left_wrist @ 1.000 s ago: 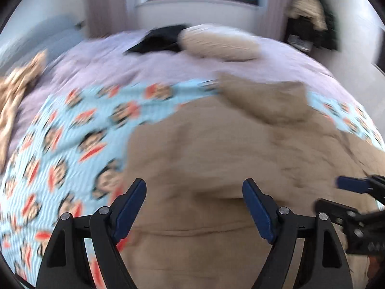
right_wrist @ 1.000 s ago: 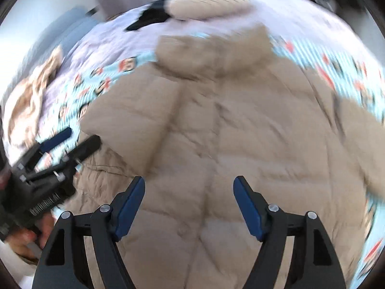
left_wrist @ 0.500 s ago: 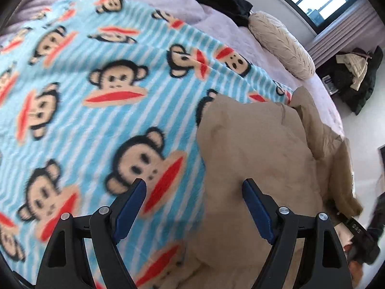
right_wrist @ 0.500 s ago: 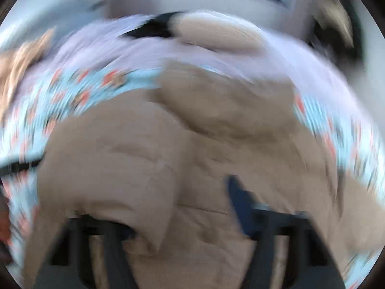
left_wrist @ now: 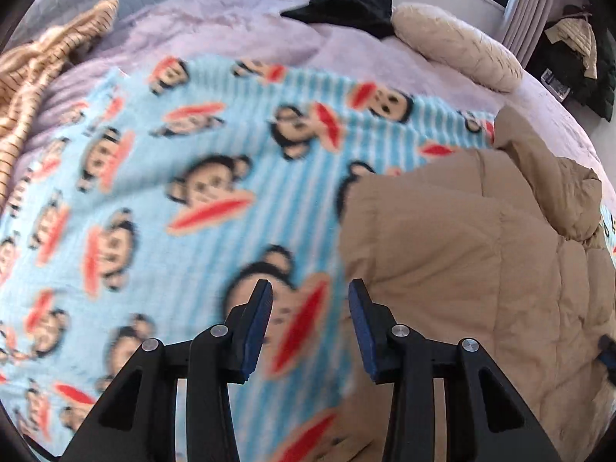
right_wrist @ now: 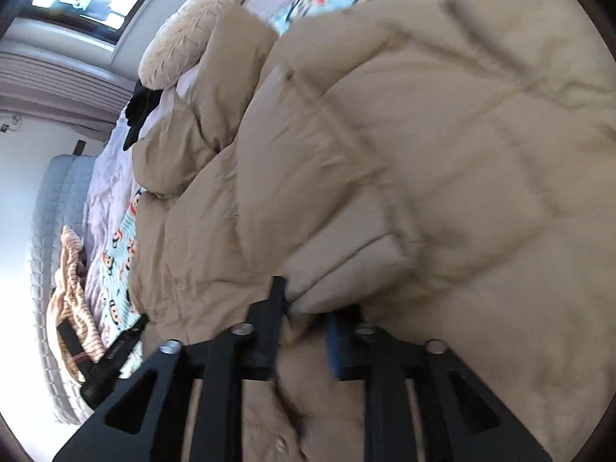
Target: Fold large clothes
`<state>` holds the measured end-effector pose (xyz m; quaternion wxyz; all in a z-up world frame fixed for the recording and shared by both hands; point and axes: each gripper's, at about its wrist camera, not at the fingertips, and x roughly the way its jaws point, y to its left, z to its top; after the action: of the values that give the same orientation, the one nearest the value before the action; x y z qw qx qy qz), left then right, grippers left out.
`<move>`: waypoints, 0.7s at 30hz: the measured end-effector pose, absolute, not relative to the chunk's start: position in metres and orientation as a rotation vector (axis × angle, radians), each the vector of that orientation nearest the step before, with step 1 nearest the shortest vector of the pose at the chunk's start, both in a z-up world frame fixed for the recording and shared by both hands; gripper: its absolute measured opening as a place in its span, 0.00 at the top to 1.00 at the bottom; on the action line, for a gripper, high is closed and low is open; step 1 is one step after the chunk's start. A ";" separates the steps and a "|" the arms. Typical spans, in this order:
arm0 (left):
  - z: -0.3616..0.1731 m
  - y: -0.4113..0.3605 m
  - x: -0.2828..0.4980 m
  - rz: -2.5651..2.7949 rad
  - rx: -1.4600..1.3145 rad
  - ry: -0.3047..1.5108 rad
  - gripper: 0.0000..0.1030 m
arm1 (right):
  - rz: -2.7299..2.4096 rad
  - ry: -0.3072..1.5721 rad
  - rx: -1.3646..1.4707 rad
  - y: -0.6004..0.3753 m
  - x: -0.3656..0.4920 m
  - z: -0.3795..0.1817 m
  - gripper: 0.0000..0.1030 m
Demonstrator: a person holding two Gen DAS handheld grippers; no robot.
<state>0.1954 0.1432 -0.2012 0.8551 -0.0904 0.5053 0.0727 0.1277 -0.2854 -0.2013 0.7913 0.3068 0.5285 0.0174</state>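
My left gripper (left_wrist: 310, 310) hung over the monkey-print blanket (left_wrist: 161, 208), its fingers (left_wrist: 258, 325) having just narrowed with only air between them, gripping nothing. The tan puffer jacket (left_wrist: 473, 254) lay spread on that blanket on the bed (left_wrist: 238, 27), just to the right of those fingers. My right gripper (right_wrist: 306, 319) sat low on the jacket, its jaws having just been easing apart, a fold of tan fabric between the fingers (right_wrist: 275, 308); I could not tell whether they pinched it.
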 end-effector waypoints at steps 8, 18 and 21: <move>-0.195 0.128 0.155 -0.060 -0.225 1.122 0.58 | 0.078 1.026 0.400 -0.285 0.123 -0.156 0.82; -0.233 0.126 0.159 0.071 -0.207 1.164 0.55 | 0.056 1.118 0.409 -0.272 0.136 -0.202 0.86; -0.214 0.119 0.152 0.085 -0.134 1.157 0.55 | 0.039 1.125 0.413 -0.287 0.121 -0.190 0.82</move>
<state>0.1516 0.1188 -0.2139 0.8342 -0.0631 0.5463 0.0401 0.1205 -0.2868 -0.1904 0.8257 0.1944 0.5293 0.0182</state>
